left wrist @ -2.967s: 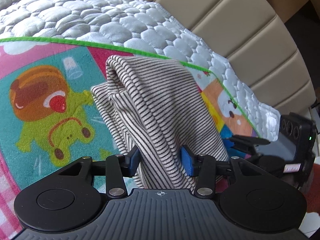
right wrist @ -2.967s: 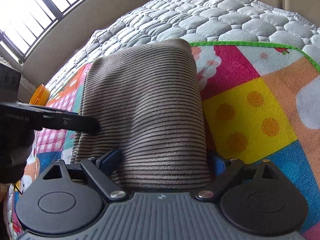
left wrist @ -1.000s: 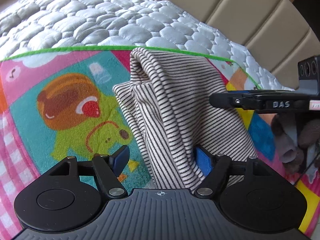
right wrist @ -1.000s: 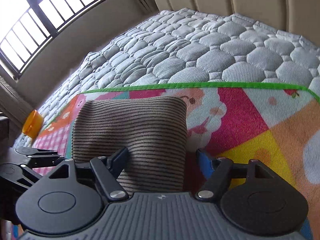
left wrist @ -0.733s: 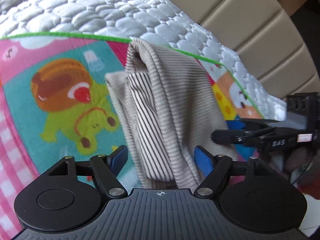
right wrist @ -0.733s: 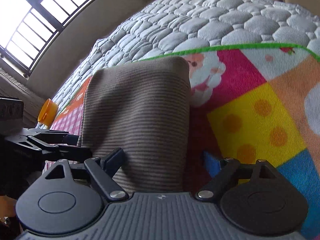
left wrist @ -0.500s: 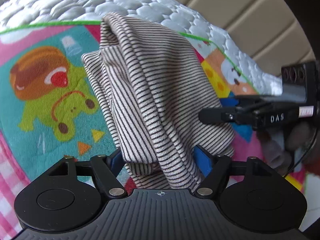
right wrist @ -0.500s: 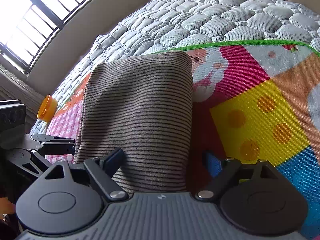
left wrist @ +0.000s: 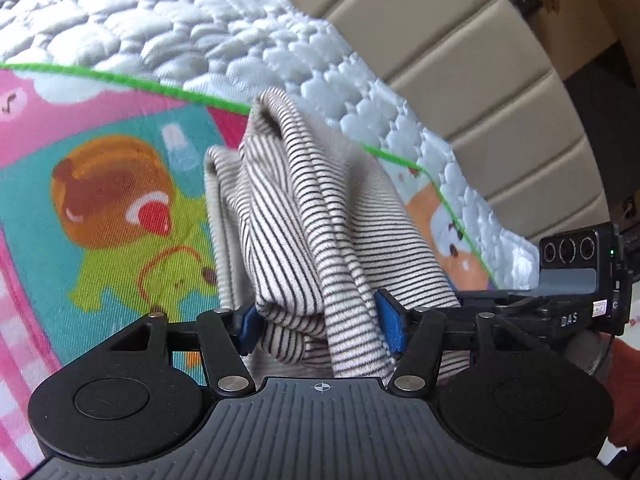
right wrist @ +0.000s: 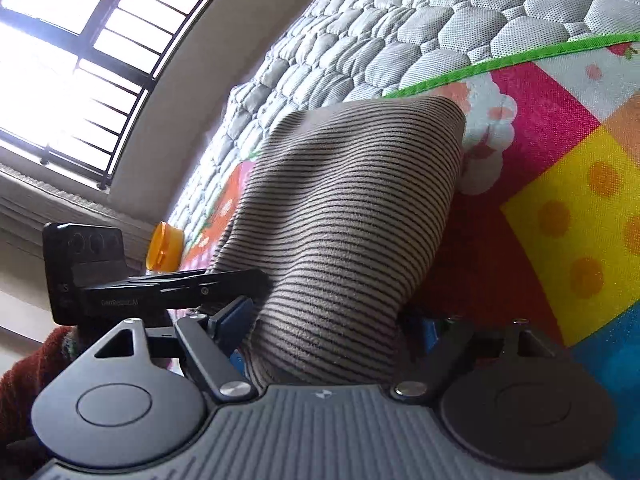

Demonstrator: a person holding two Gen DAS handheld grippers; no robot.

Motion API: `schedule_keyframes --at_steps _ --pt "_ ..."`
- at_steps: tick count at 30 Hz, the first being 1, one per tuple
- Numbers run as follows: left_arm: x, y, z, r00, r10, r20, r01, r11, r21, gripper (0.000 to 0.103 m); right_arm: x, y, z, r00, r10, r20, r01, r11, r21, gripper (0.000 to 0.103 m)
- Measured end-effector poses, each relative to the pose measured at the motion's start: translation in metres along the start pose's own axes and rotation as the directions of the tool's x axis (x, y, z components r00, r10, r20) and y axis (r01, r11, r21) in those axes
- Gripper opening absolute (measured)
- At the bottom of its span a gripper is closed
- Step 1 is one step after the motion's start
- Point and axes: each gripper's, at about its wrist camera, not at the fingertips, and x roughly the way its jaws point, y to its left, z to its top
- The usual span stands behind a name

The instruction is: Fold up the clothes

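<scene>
A folded black-and-white striped garment (left wrist: 320, 240) lies on a colourful cartoon play mat (left wrist: 120, 216), its near end raised. My left gripper (left wrist: 320, 324) has its blue pads on either side of the garment's bunched near end and is shut on it. In the right wrist view the same garment (right wrist: 352, 220) rises in a taut slope from the mat (right wrist: 568, 184). My right gripper (right wrist: 332, 324) is shut on its other near corner. The left gripper also shows in the right wrist view (right wrist: 240, 276), touching the cloth's left edge.
The mat lies on a grey quilted mattress (left wrist: 160, 32) with a beige padded headboard (left wrist: 460, 60) behind. A barred window (right wrist: 72, 60) and an orange round object (right wrist: 164, 246) are at the left of the right wrist view.
Both grippers were open around the garment one second ago. They have closed on its near end and lifted it, so the cloth now bunches and slopes up from the mat.
</scene>
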Motion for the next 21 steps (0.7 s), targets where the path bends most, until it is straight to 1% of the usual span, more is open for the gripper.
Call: schedule_keyframes --at_steps 1,2,3,7,10,11,12,14,15,17,18,19,21 --pt "0.005 0.000 -0.006 0.999 0.020 -0.029 -0.020 1.000 0.014 0.061 0.004 -0.002 -0.004 0.999 -0.036 -0.021 0.036 0.999 -0.012 0.080" --pt "0.009 0.001 -0.012 0.997 0.041 -0.058 -0.039 0.999 0.028 0.061 0.008 -0.004 -0.009 0.996 -0.080 -0.043 0.078 0.996 -0.031 0.077" --pt "0.005 -0.001 -0.009 0.998 0.038 -0.040 -0.036 0.999 0.039 0.061 0.010 -0.005 -0.012 0.994 -0.101 -0.050 0.099 0.994 -0.046 0.076" --pt "-0.012 -0.007 0.000 0.999 0.023 0.033 -0.026 0.996 0.082 0.062 0.009 -0.005 -0.017 0.991 -0.126 -0.045 0.122 0.989 -0.080 0.076" --pt "-0.025 -0.011 0.007 0.996 0.010 0.087 -0.020 0.993 0.114 0.068 0.010 0.005 -0.015 0.986 -0.162 -0.029 0.156 0.976 -0.151 0.076" --pt "-0.025 -0.014 0.014 0.995 0.001 0.102 -0.011 0.995 0.099 0.070 0.012 0.009 -0.015 0.985 -0.171 -0.027 0.164 0.971 -0.174 0.076" --pt "-0.025 -0.016 0.021 0.993 -0.007 0.118 -0.003 0.996 0.084 0.074 0.013 0.011 -0.016 0.984 -0.176 -0.026 0.168 0.968 -0.188 0.076" --pt "-0.009 -0.024 0.027 0.994 0.028 0.103 -0.038 0.995 0.097 0.075 0.014 0.011 -0.017 0.983 -0.180 -0.026 0.171 0.965 -0.196 0.076" --pt "-0.001 -0.028 0.030 0.994 0.045 0.096 -0.055 0.993 0.104 0.072 0.014 0.010 -0.016 0.984 -0.178 -0.025 0.170 0.966 -0.195 0.077" --pt "0.009 -0.039 0.023 0.990 0.101 0.101 -0.117 0.979 0.166 0.054 0.011 0.007 -0.017 0.984 -0.177 -0.019 0.170 0.966 -0.195 0.079" --pt "0.009 -0.046 0.019 0.988 0.111 0.108 -0.132 0.970 0.202 0.042 0.010 0.006 -0.018 0.984 -0.178 -0.015 0.172 0.965 -0.197 0.080" --pt "0.007 -0.054 0.015 0.984 0.137 0.115 -0.162 0.955 0.250 0.029 0.009 0.006 -0.019 0.984 -0.178 -0.012 0.172 0.964 -0.203 0.080" --pt "0.001 -0.054 0.008 0.979 0.183 0.095 -0.201 0.947 0.250 0.021 0.008 0.005 -0.022 0.985 -0.171 -0.010 0.165 0.963 -0.214 0.082"
